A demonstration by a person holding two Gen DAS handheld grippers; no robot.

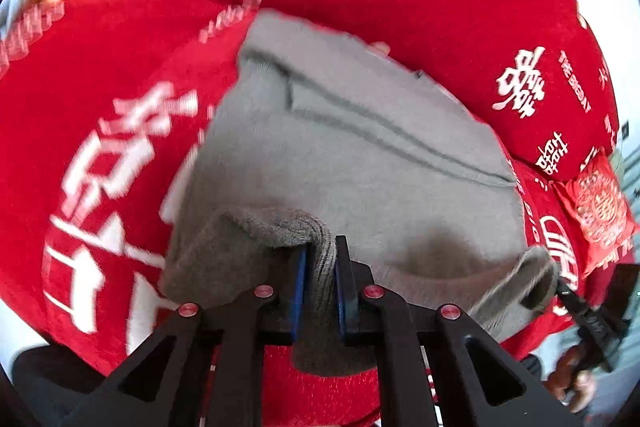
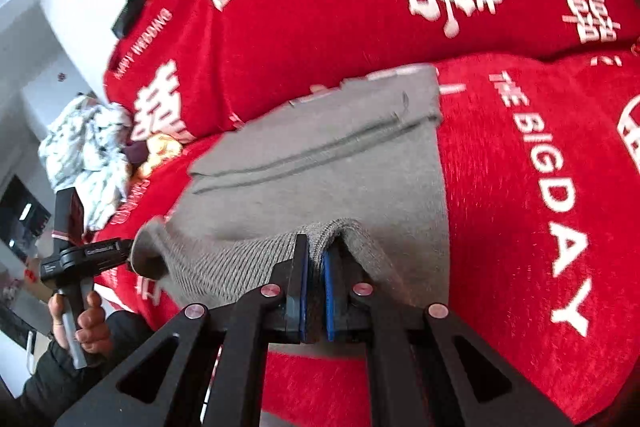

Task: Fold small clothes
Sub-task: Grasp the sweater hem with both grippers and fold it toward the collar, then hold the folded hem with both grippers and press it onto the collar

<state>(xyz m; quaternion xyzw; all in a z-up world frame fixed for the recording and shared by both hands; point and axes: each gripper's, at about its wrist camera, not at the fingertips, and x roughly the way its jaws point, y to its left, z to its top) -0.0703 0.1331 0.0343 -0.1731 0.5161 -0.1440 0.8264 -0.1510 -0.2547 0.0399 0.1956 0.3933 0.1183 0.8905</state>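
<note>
The left gripper (image 1: 320, 247) has its fingers (image 1: 299, 279) squeezed tight on a ribbed edge of the gray knit garment (image 1: 360, 155). The right gripper (image 2: 316, 247) does the same, with its blue-padded fingers (image 2: 329, 283) nearly together and a fold of that gray ribbed edge pinched between them. The garment lies spread out on a red blanket (image 2: 520, 187), with its near edge lifted up by both grippers. A raised seam line runs across the gray cloth. The blanket has white letters that read "THE BIG DAY" (image 2: 556, 195), and big white Chinese signs are printed on it too. In the right wrist view, the person's left hand (image 2: 86, 327) holds the black handle of the other gripper. A white and gray patterned cloth (image 2: 86, 151) sits bunched up at the far left.
</note>
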